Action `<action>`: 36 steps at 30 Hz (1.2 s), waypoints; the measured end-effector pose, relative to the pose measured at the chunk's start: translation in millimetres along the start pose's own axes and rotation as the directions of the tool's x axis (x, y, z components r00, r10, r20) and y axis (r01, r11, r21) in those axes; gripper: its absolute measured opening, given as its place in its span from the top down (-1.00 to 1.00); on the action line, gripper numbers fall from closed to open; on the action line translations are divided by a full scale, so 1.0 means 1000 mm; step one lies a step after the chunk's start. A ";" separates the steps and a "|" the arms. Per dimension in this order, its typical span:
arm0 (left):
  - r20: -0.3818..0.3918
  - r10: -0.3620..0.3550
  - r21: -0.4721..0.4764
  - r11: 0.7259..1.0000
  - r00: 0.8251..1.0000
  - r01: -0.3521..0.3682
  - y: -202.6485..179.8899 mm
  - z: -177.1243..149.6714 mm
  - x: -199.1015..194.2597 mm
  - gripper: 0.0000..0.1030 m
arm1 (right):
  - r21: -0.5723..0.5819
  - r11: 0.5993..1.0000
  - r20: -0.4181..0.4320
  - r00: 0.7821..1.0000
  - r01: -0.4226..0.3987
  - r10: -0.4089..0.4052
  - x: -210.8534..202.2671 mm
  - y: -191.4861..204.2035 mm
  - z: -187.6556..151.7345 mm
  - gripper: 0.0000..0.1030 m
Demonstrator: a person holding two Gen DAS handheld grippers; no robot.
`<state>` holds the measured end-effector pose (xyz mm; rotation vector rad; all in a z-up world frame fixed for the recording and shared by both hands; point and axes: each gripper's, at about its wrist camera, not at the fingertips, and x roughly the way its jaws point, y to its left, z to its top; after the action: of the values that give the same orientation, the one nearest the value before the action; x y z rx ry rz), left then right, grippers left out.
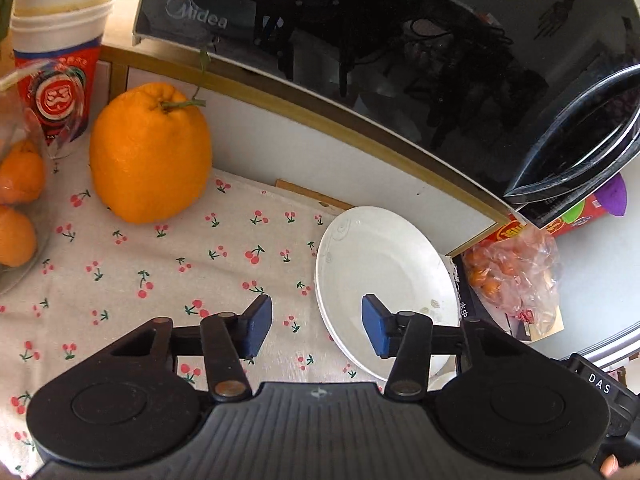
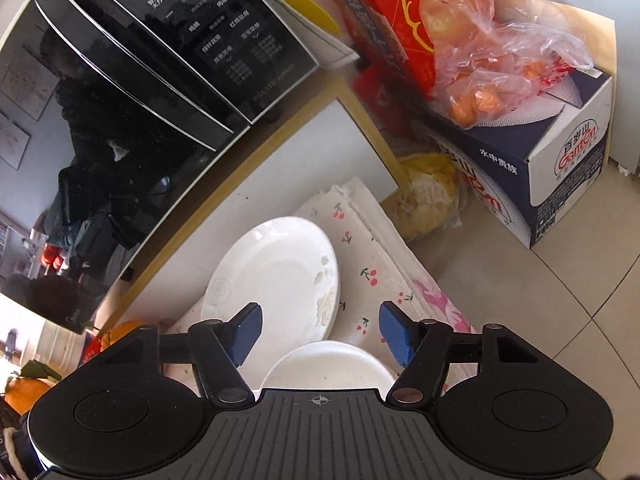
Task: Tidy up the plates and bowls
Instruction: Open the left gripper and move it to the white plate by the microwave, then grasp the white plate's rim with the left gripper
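Note:
A stack of white plates (image 1: 380, 264) lies on the cherry-print cloth (image 1: 160, 280) by the base of the microwave. My left gripper (image 1: 317, 328) hovers over the stack's left rim, its right pad above the plate and its left pad above the cloth; the jaws stand apart and hold nothing. In the right wrist view the same plates (image 2: 276, 276) lie ahead, with a smaller white bowl (image 2: 332, 364) closer in. My right gripper (image 2: 320, 332) is open above them. Its left pad is over the plate and its right pad is over the cloth. The bowl's near part is hidden by the gripper body.
A black Midea microwave (image 1: 360, 40) stands on a white shelf just behind. A large orange (image 1: 150, 152), stacked paper cups (image 1: 60, 40) and a glass bowl of oranges (image 1: 16, 200) sit at the left. A bag of small oranges (image 2: 492, 60) rests on a carton (image 2: 560, 168); tiled floor (image 2: 560, 320) lies right.

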<state>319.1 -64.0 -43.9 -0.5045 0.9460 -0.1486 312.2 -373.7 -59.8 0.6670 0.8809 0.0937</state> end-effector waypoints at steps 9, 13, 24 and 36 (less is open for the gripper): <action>-0.036 -0.041 -0.030 0.999 0.999 0.040 0.005 0.004 0.036 0.24 | 0.031 0.998 -0.051 0.998 0.047 -0.045 0.042 -0.004 0.002 0.24; -0.057 -0.042 -0.025 0.999 0.997 0.040 0.004 0.002 0.047 0.53 | -0.011 0.997 -0.056 0.995 0.078 -0.079 0.054 0.001 0.001 0.32; -0.035 -0.034 0.038 0.999 0.999 0.035 -0.008 0.000 0.048 0.82 | -0.066 0.993 -0.046 0.993 0.101 -0.105 0.073 0.014 -0.004 0.73; -0.017 -0.085 -0.009 0.996 0.996 0.085 -0.003 0.004 0.019 0.80 | -0.114 0.993 -0.017 0.999 0.042 -0.045 0.053 0.019 -0.001 0.74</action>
<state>333.2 -71.4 -54.8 -0.5522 0.9425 -0.2258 349.1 -340.0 -85.1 0.5413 0.9015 0.1106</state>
